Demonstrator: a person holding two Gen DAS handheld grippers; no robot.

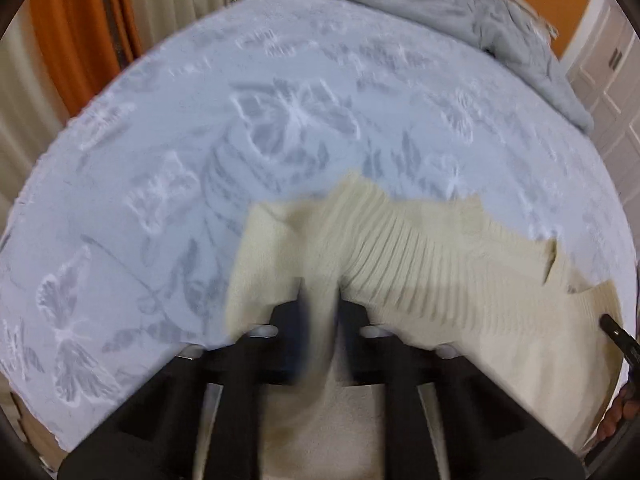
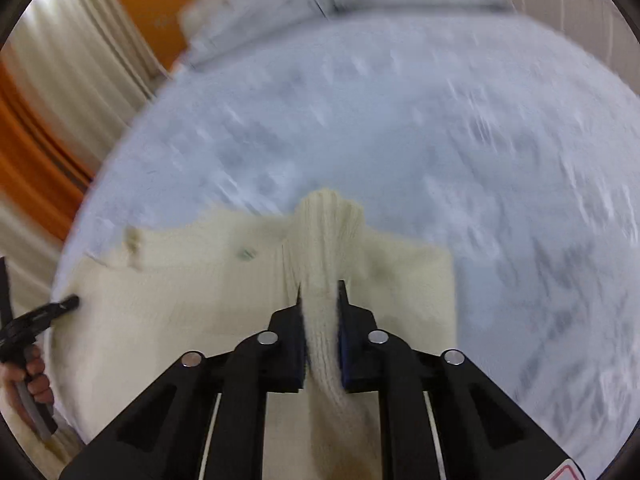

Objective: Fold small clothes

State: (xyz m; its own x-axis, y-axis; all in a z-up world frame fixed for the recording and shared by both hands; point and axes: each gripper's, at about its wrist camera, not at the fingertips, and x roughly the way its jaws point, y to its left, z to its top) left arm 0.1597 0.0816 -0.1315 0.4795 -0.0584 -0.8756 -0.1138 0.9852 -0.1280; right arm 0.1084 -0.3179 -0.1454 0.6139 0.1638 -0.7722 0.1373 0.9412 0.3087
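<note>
Garment: one cream ribbed knit garment (image 1: 420,264), spread on the bedspread (image 1: 240,128) at its near edge.
Left gripper (image 1: 319,300): fingers closed on a bunched fold of the knit.
Right gripper (image 2: 320,296): clamped on a ribbed fold, pointing forward over the bed.
Blanket: one crumpled grey blanket (image 1: 460,12), far side.
</note>
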